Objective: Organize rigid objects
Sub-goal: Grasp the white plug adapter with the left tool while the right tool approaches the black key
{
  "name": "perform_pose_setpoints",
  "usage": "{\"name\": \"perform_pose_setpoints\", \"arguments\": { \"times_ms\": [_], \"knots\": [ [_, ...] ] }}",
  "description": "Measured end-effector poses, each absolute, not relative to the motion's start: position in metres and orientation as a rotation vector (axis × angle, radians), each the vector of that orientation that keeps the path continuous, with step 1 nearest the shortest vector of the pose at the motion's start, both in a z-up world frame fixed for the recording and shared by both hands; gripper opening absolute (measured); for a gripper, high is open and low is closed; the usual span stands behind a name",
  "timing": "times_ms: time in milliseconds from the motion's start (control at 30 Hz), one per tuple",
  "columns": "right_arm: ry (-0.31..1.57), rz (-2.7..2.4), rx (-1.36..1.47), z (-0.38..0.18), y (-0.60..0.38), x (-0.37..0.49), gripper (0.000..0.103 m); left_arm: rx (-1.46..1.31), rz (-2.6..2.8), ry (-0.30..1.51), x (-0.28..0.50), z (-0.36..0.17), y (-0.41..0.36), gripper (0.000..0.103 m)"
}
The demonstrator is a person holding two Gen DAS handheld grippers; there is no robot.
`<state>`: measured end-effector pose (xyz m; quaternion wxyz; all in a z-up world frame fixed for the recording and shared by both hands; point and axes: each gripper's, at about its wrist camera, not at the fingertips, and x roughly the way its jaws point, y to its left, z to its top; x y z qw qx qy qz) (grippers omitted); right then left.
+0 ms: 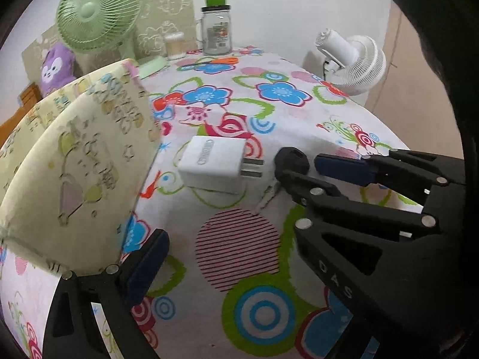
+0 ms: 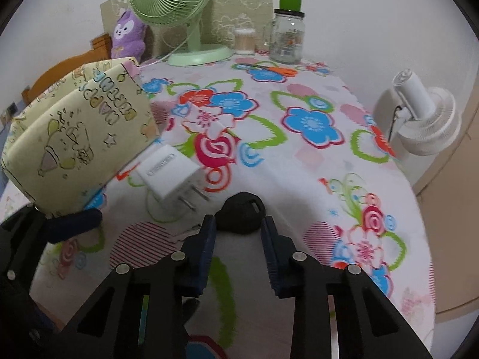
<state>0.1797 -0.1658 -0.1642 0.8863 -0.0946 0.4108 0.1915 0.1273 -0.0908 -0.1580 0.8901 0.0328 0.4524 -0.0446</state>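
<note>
The right gripper [image 2: 238,224] has its fingers clenched on the black head of a key [image 2: 241,213], which lies on the bench [image 2: 299,179] just beside the prongs of a white charger [image 2: 167,172]. The left gripper [image 1: 245,209] stands released, its fingers spread wide, one finger [image 1: 146,266] touching the lower edge of the yellow pouch [image 1: 80,161] that stands on the bench near the charger. The metal blade of the key points away from the charger.

white charger [image 1: 214,164], black key [image 1: 292,161], open left gripper [image 1: 239,212], pouch [image 1: 83,161]
</note>
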Motion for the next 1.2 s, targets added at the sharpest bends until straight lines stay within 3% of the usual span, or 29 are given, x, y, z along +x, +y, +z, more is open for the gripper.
{"name": "perform_pose_setpoints", "arguments": {
  "times_ms": [267,533,700,900,1200],
  "knots": [
    [0.873,0.337,-0.153,-0.167,-0.188,0.182,0.031,0.104,-0.051,0.923,0.138,-0.157,-0.094,0.098],
    [0.877,0.323,-0.089,-0.163,-0.199,0.187,0.031,0.095,-0.035,0.915,0.151,-0.153,-0.088,0.087],
    [0.878,0.324,-0.049,-0.162,-0.204,0.192,0.031,0.114,-0.052,0.902,0.156,-0.15,-0.089,0.085],
    [0.886,0.32,-0.032,-0.161,-0.205,0.199,0.031,0.091,-0.057,0.918,0.169,-0.152,-0.083,0.068],
    [0.916,0.318,-0.012,-0.161,-0.201,0.206,0.044,0.082,-0.089,0.911,0.168,-0.151,-0.078,0.064]
  ]
}}
